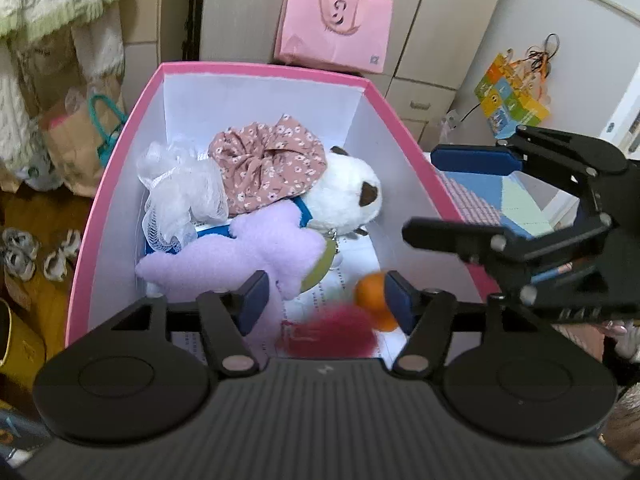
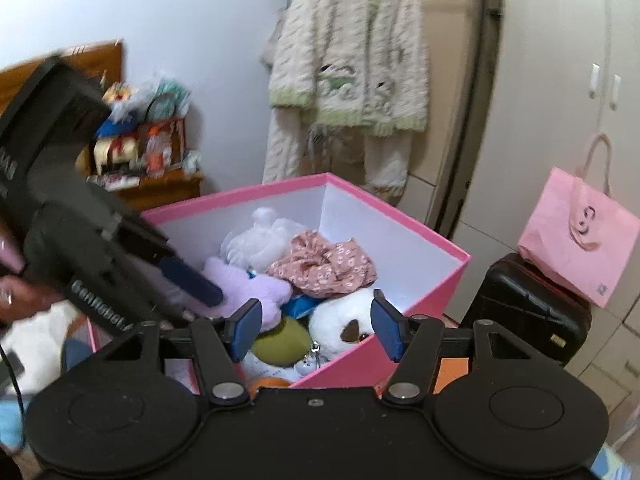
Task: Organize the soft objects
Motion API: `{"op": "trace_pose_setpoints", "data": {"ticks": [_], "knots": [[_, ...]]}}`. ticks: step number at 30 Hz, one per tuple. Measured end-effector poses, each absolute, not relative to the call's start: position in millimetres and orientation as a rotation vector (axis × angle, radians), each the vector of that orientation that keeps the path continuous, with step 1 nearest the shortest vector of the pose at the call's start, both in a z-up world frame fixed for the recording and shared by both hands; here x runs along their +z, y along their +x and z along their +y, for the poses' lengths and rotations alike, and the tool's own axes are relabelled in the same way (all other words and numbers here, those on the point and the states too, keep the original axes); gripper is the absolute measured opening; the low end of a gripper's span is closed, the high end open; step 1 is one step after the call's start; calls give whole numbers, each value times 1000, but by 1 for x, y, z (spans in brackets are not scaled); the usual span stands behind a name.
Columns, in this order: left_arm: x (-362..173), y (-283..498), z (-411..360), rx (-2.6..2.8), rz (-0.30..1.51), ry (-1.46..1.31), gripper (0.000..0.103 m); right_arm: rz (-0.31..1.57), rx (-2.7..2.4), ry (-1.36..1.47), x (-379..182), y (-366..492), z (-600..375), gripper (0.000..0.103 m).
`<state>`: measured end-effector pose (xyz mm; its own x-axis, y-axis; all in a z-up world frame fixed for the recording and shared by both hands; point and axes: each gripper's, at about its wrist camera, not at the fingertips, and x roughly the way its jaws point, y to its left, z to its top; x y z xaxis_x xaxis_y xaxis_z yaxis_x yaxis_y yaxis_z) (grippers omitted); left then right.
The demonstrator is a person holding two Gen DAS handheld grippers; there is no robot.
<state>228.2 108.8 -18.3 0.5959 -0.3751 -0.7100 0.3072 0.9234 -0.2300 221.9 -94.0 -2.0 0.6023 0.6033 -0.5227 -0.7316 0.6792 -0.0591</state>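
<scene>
Left wrist alone shows blurred orange-red toy [image 1: 362,312] between parted left gripper [image 1: 325,300]; right gripper [image 2: 316,326] parted, empty.

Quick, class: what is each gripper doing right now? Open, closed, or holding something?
Left gripper: open, holding nothing; a blurred orange and red toy sits between its fingers, unpinched, over the pink box.
Right gripper: open, holding nothing.

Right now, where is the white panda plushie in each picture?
Left wrist view: the white panda plushie lies right of middle inside the pink box, under the floral cloth.
Right wrist view: the plushie sits low in the middle, between that gripper's fingers.
Shared landmark: the pink paper bag.
</scene>
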Motion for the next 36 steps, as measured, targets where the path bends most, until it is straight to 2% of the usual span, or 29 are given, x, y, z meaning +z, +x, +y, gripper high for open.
{"op": "trace_pose_setpoints", "data": {"ticks": [12, 25, 28, 31, 36], "knots": [[-6, 182, 111, -366, 680, -10, 71, 438, 745, -143, 2, 175, -119, 66], [12, 150, 109, -331, 649, 17, 76, 446, 743, -108, 3, 139, -127, 69], [16, 141, 106, -327, 638, 21, 78, 428, 726, -105, 8, 127, -132, 76], [20, 134, 105, -314, 633, -1, 80, 414, 701, -101, 15, 116, -137, 77], [28, 122, 96, -310, 614, -3, 91, 401, 651, -81, 25, 102, -149, 87]]}}
